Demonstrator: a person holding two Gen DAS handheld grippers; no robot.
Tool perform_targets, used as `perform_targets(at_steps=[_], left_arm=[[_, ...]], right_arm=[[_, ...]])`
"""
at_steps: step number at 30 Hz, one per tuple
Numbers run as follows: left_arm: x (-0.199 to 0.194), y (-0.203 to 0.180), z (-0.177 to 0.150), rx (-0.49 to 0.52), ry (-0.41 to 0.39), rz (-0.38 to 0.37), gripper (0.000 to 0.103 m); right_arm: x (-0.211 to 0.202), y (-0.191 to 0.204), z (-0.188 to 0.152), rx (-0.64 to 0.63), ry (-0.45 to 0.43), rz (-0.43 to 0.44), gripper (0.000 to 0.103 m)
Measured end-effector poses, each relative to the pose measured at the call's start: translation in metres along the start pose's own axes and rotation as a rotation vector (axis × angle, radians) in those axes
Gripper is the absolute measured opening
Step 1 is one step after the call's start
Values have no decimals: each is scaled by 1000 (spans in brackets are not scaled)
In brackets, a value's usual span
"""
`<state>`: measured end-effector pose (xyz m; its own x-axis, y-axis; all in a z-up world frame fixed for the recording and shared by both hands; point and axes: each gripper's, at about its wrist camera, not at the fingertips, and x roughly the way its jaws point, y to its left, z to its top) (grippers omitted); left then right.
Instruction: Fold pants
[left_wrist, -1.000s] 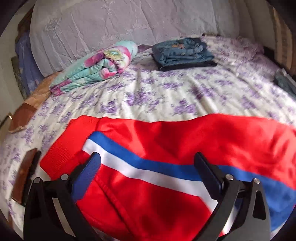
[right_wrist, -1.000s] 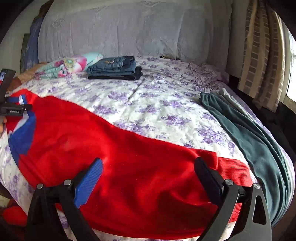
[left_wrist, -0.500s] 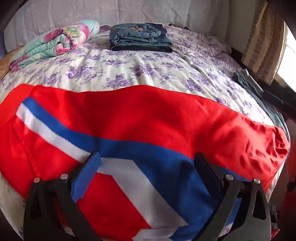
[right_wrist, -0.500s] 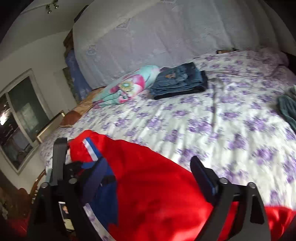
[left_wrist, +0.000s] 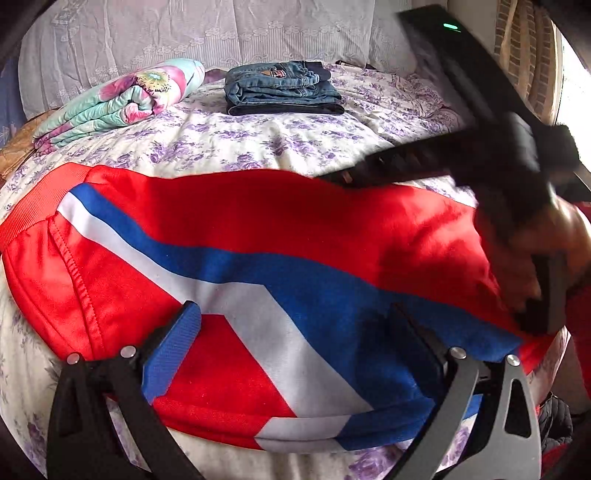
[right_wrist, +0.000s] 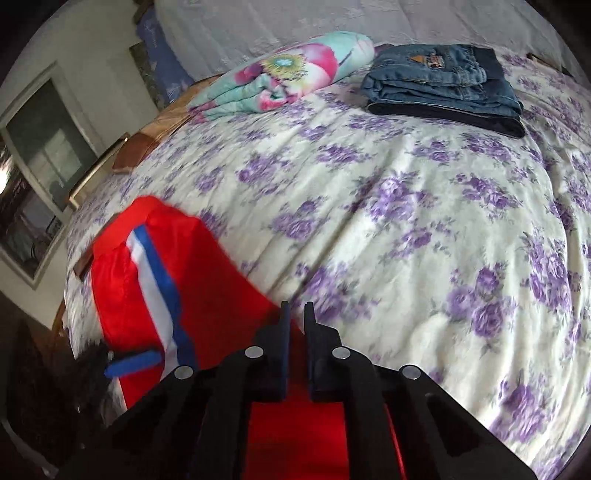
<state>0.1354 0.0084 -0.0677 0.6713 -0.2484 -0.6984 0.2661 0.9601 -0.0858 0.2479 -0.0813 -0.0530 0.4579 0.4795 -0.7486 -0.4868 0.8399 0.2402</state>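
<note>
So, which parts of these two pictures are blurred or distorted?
Left wrist view: the right gripper and the hand holding it are smeared by motion; the red pants are sharp. Right wrist view: the fisheye bows the bed, and the pants' far end is slightly blurred.

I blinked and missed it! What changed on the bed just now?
The right gripper swung across the red pants toward the left gripper, and its fingers have just been closing, now shut; whether they pinch cloth I cannot tell. The left gripper stayed open over the stripes. The folded jeans and rolled blanket stayed put.
</note>
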Motion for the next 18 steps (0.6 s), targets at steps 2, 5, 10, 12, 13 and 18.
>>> perform_targets(at_steps=[2,5,10,12,13,18], left_arm=[[1,1,1,-6,-2,-6,98],[0,2,2,-16,-8,-14,98],[-1,2,1,-21,-13,-19,98],[-2,3,0,-18,-12,-17,98],[-2,3,1,-18,-13,-17,98],[-2,4,1,-22,-16,-21,98]], right_arm=[[-7,0,-9,11,-2,9,7],[-14,-1,-14,26,-18,15,7],[-14,12,-28,-28,-30,-24,7],[-14,13,-31,-19,-30,-16,8],[-15,13,-32,-17,-28,-9,8],[-20,11,-44,0,3,50,8]])
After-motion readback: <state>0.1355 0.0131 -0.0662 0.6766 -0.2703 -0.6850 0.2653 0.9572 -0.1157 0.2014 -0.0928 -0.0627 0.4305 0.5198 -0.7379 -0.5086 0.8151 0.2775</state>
